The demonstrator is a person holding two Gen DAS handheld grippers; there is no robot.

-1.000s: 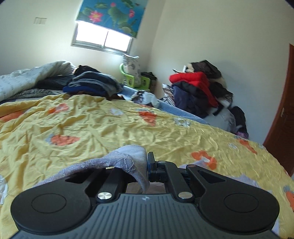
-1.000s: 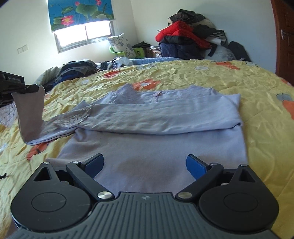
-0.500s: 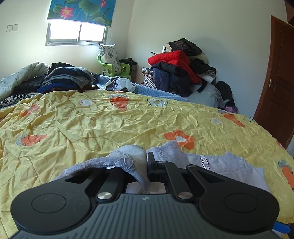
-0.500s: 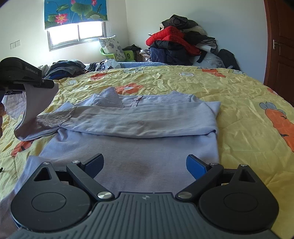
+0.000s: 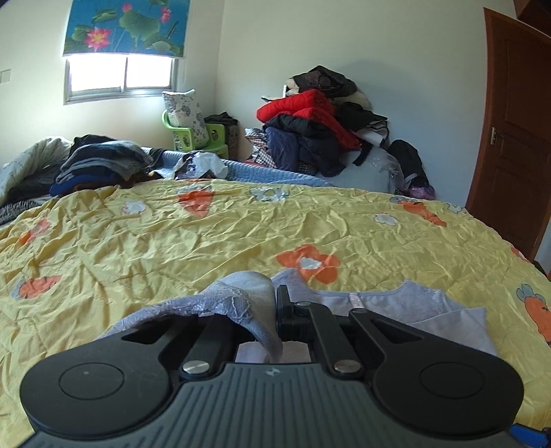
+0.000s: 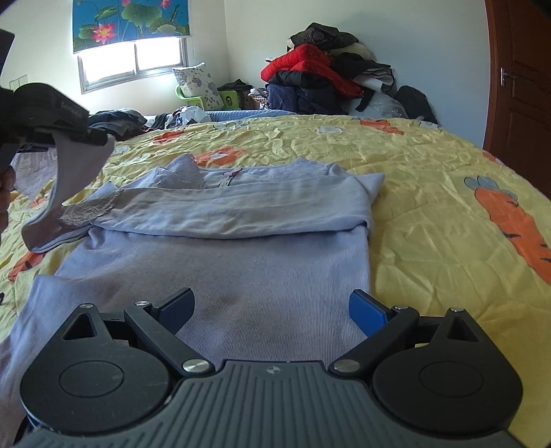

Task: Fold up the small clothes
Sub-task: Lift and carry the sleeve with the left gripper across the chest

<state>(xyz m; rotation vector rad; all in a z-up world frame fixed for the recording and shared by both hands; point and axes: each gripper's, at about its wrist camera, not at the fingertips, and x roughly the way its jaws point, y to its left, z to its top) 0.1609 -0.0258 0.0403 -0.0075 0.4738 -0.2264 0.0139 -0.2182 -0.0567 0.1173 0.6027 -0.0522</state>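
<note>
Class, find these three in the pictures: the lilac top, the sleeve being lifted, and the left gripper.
lilac top (image 6: 241,275), right wrist view, on its flat body panel.
sleeve (image 6: 79,165), right wrist view, on the hanging cuff end.
left gripper (image 5: 277,303), left wrist view, at its closed fingertips, clamped on the sleeve.

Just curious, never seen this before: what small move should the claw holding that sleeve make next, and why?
Probably carry the sleeve across the lilac top and lay it down: the left claw grips it lifted, while the other sleeve already lies folded across.

Window (image 5: 118,74): I see it bright, far left, under a lotus blind (image 5: 125,27);
Door (image 5: 516,131): brown, right;
Walls (image 5: 396,44): pale
</note>
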